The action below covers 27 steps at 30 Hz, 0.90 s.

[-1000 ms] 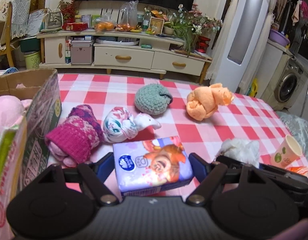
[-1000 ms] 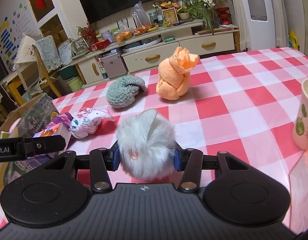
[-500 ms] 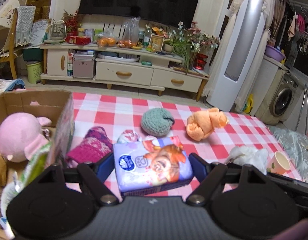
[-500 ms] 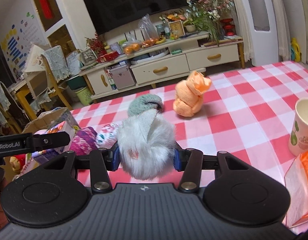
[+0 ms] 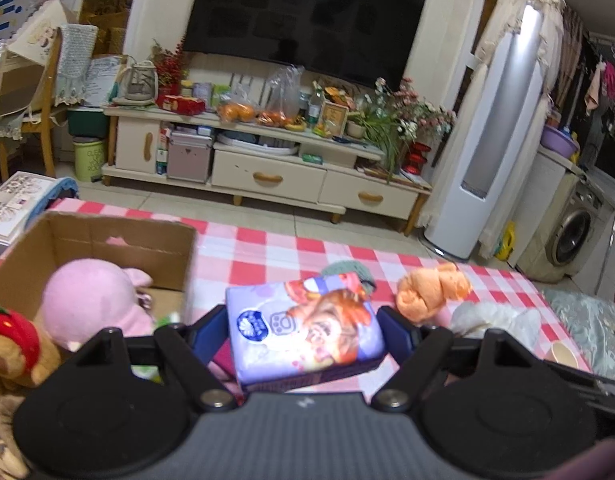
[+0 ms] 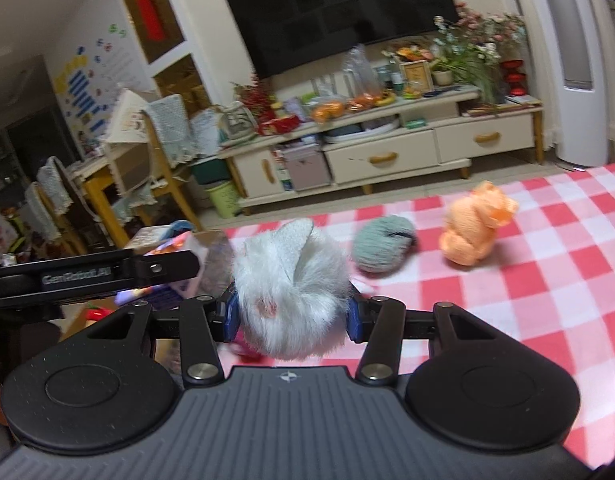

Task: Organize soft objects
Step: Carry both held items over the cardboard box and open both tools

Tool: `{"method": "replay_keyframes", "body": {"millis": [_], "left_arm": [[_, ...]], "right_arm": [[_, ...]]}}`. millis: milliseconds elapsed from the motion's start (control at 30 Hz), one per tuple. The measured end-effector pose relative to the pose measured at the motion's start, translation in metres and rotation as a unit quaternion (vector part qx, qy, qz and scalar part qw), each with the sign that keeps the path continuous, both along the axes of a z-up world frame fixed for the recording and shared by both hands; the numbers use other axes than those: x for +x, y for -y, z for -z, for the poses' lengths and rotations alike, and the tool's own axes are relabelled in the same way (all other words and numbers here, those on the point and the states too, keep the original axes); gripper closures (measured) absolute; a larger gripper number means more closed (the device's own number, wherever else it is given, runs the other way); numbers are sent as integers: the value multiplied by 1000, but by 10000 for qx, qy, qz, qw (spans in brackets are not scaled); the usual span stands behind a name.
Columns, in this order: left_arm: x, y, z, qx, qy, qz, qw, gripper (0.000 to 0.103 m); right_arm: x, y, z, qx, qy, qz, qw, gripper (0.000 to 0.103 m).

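Home living room, wall television (image 5: 303, 20) ahead of the claw, cream media cabinet (image 5: 267, 168) beneath, washing machine (image 5: 573, 236) far right

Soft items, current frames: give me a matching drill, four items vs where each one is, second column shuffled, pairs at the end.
Items:
1. tissue pack
2. white fluffy toy
3. pink plush
4. orange towel

Places:
A. lying on the checkered cloth
B. inside the cardboard box
C. between the left gripper fingers
D. between the right gripper fingers

Pairs: 1-C, 2-D, 3-B, 4-A
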State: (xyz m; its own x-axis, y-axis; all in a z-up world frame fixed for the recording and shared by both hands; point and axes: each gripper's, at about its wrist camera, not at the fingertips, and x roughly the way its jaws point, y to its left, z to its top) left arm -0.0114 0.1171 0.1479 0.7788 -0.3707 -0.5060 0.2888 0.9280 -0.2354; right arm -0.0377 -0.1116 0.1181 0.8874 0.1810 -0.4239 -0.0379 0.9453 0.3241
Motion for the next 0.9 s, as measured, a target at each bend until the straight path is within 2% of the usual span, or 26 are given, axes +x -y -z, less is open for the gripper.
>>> {"method": "replay_keyframes", "body": {"millis": [433, 633, 900], "left_arm": [[23, -75, -10, -304, -3, -927, 9952, 24], [37, -104, -3, -345, -151, -1369, 9899, 23], [45, -126, 6, -310, -318, -1635, 9855, 23]], "right_arm": [[30, -56, -13, 106, 195, -1020, 9945, 42], [42, -80, -8, 65, 138, -1409, 9899, 42], [59, -113, 4, 29, -67, -1749, 9846, 42]]}}
